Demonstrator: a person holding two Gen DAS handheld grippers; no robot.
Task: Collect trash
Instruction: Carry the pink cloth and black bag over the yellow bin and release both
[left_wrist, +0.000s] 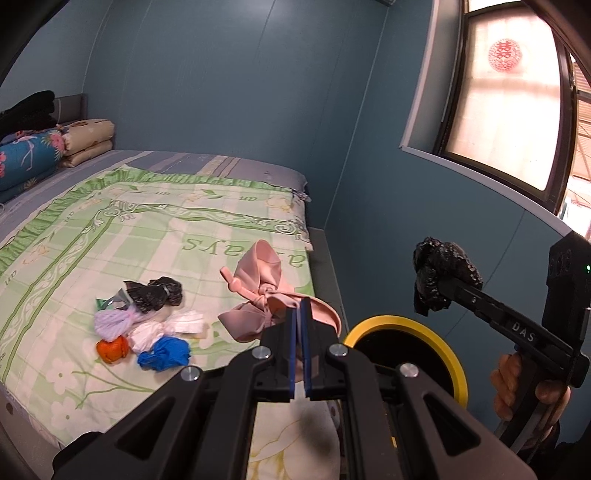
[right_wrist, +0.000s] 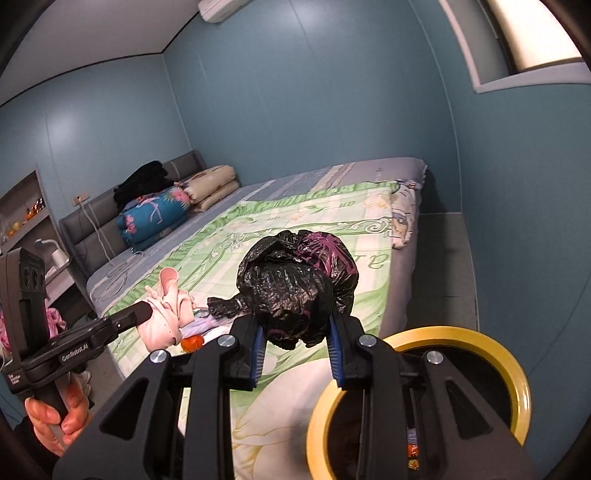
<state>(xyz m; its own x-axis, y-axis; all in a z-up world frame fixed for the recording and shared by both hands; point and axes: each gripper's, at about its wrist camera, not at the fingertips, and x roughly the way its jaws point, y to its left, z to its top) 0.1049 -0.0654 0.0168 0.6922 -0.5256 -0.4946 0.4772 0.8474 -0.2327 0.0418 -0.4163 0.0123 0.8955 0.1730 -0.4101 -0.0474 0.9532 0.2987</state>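
Your right tongs (right_wrist: 295, 345) grip the black bag (right_wrist: 299, 284); left tongs (left_wrist: 300, 332) pinch the pink bag (left_wrist: 266, 295). Yellow-rimmed bin (right_wrist: 517, 373) sits lower right, nearest the right tongs.

Left black two-finger gripper (left_wrist: 300, 314): jaws nearly closed, blue-edged pads pinching pink knotted cloth bag (left_wrist: 264, 291), raised above bed. Bare hand (right_wrist: 59, 421) wraps its handle, low at left.

Right black two-finger gripper (right_wrist: 295, 332): jaws apart, clamping crumpled black plastic bag (right_wrist: 295, 284). Bare hand (left_wrist: 528, 387) grips handle.
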